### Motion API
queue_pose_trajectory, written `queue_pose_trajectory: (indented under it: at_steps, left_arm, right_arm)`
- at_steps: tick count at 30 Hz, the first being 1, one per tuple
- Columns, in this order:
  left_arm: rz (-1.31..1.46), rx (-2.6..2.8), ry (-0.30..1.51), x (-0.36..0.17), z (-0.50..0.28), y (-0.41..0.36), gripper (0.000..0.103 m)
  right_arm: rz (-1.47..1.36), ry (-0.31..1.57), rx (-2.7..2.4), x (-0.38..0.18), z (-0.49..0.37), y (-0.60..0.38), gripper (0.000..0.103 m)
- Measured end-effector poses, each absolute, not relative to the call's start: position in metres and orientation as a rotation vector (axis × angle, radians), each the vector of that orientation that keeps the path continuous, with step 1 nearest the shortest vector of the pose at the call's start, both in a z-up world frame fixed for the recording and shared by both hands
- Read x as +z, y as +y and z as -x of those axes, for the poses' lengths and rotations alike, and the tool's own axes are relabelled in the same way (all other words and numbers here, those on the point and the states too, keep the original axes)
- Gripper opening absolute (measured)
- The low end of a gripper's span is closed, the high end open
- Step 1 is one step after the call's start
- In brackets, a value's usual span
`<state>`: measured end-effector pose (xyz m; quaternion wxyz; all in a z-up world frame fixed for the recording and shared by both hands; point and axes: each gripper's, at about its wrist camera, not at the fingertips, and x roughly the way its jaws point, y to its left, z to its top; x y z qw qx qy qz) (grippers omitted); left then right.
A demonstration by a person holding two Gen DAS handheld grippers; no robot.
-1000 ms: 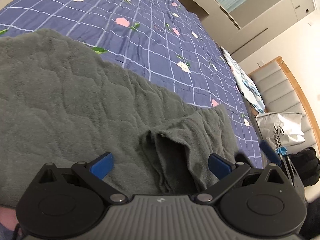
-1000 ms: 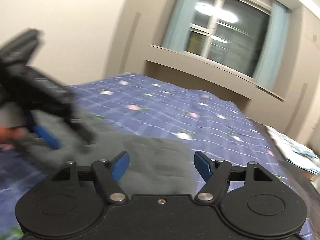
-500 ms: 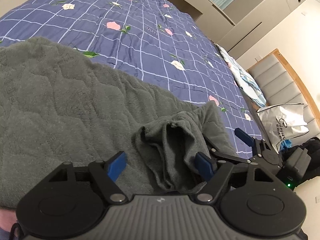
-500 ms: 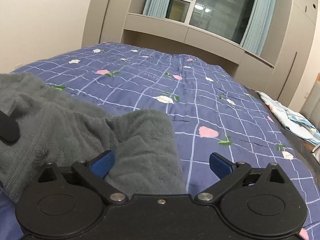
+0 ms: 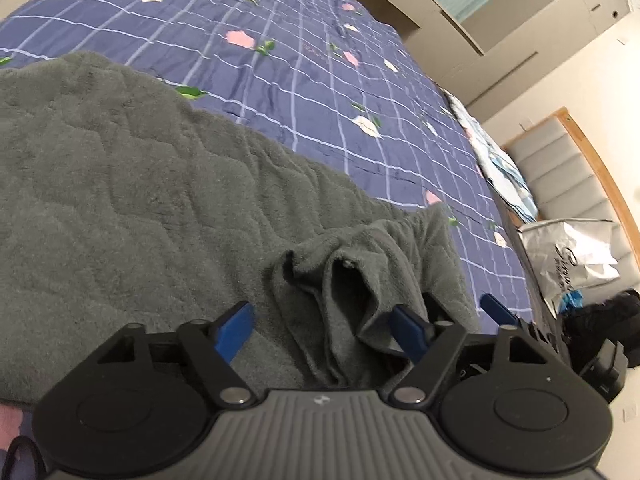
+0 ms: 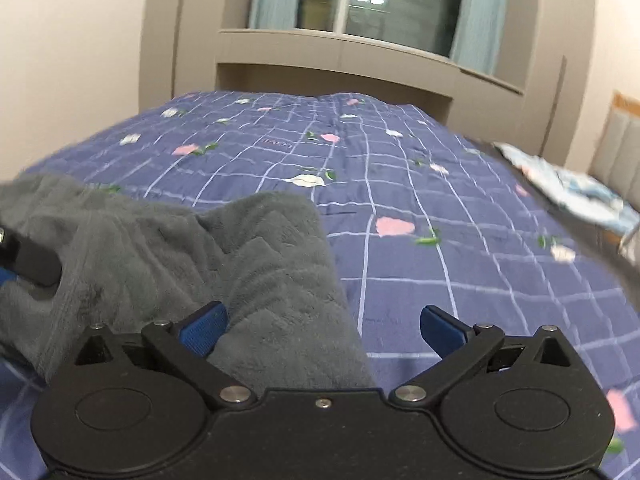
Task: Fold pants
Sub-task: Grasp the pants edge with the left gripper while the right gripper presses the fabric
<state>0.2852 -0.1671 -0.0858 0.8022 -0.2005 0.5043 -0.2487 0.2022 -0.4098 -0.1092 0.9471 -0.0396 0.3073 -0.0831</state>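
- Grey fleece pants with a quilted zigzag pattern [image 5: 132,200] lie spread on a bed with a blue checked floral quilt [image 5: 304,76]; they cover the near-left part of the quilt in the left wrist view.
- Near end of the pants is bunched into upright folds [image 5: 344,304], just ahead of the left tool.
- Left tool [image 5: 322,334]: black body, blue pads, jaws partly apart and just been closing; the bunched folds sit between the pads, the right pad [image 5: 408,332] against or right beside the cloth, the left pad [image 5: 236,330] apart from the folds, over flat fabric. Not clamped.
- Right tool [image 6: 322,330]: jaws at their widest, just been opening. Its left pad [image 6: 202,328] is at the edge of the pants [image 6: 248,264], its right pad [image 6: 440,330] is over bare quilt [image 6: 460,240]. Nothing gripped.
- Right tool also shows in the left wrist view at lower right [image 5: 460,312], close beside the left tool, at the right edge of the pants.
- Part of the left tool shows at the left edge of the right wrist view [image 6: 28,258], on the fabric.
- Silver-white plastic bag with script lettering [image 5: 576,260] stands off the bed on the right, a dark bag [image 5: 600,320] below it.
- Light blue patterned cloth [image 6: 576,192] lies at the far right edge of the bed.
- Window with pale blue curtains [image 6: 360,0] beyond the bed; right wrist view is slightly blurred.
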Motion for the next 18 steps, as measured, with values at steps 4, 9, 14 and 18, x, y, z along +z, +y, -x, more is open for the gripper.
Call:
queue_pose_trajectory:
  at_steps: [4, 9, 14, 18]
  left_arm:
    - [0.419, -0.518, 1.079, -0.084, -0.287, -0.168, 0.033]
    - [0.419, -0.552, 1.085, -0.079, -0.287, -0.171, 0.009]
    - [0.359, -0.553, 1.017, -0.062, -0.279, -0.176, 0.003]
    - [0.318, -0.570, 0.961, -0.042, -0.278, -0.172, 0.002]
  right_arm:
    - [0.089, 0.621, -0.177, -0.111, -0.201, -0.404, 0.102]
    - [0.077, 0.620, -0.188, -0.113, -0.199, -0.404, 0.102]
    - [0.112, 0.599, -0.195, -0.107, -0.194, -0.398, 0.102]
    - [0.152, 0.551, -0.184, -0.094, -0.184, -0.387, 0.102]
